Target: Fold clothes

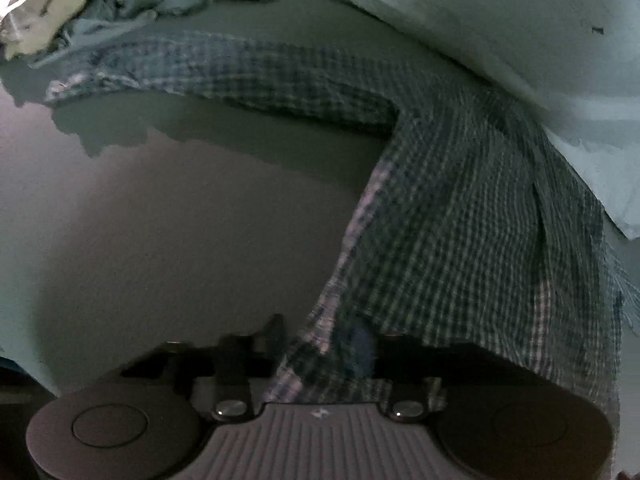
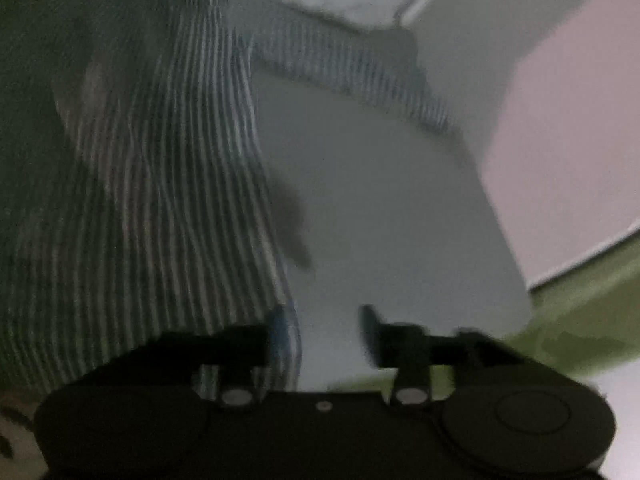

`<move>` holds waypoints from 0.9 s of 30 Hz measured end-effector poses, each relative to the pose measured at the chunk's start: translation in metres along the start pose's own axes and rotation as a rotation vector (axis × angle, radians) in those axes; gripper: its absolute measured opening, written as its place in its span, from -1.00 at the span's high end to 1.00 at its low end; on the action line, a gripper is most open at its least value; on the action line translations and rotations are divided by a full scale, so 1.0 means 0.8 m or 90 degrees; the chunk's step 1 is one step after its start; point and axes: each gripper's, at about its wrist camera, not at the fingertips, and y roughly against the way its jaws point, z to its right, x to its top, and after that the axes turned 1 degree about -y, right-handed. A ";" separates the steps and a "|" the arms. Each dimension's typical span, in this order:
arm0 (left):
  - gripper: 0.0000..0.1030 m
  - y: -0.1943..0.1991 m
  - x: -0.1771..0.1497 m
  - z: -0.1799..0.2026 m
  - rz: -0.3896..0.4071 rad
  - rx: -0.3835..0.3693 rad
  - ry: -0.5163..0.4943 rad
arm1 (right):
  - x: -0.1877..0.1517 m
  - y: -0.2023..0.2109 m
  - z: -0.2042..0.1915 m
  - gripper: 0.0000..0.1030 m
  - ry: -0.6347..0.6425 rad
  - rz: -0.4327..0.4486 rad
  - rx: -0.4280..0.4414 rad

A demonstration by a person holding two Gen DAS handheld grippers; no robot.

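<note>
A blue-and-white checked shirt [image 1: 460, 208] hangs from my left gripper [image 1: 324, 340], with one sleeve [image 1: 224, 68] stretched out to the left over the pale surface. The left gripper's jaws are closed on the shirt's edge. In the right wrist view the same shirt [image 2: 152, 200] fills the left side, blurred. My right gripper [image 2: 320, 332] has a wide gap between its fingers; the left finger [image 2: 276, 332] touches the shirt's edge, and nothing is between the fingers.
A pale sheet with a small carrot print [image 1: 520, 40] lies at the upper right. A crumpled pile of clothes [image 1: 132, 4] sits at the upper left. A pink wall [image 2: 568, 140] and a green surface [image 2: 580, 320] show on the right.
</note>
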 end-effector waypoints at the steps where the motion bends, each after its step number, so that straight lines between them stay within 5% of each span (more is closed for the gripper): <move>1: -0.08 0.006 0.002 -0.005 0.004 0.001 0.003 | 0.009 0.006 -0.004 -0.06 -0.003 0.020 0.000; 4: -0.26 0.020 0.011 -0.026 0.019 0.009 0.022 | 0.040 0.020 -0.027 -0.43 -0.020 0.065 0.026; 7: -0.41 0.027 0.026 -0.056 0.041 0.021 0.047 | 0.069 0.031 -0.063 -0.56 -0.026 0.086 0.078; 17: -0.54 0.029 0.109 -0.206 0.084 0.029 0.168 | 0.089 0.109 -0.273 -0.67 0.110 0.113 0.170; 21: -0.58 0.023 0.147 -0.254 0.111 0.023 0.189 | 0.079 0.146 -0.344 -0.69 0.205 0.133 0.155; 27: -0.58 -0.006 0.194 -0.306 0.100 -0.015 0.209 | 0.072 0.177 -0.408 -0.70 0.233 0.112 0.137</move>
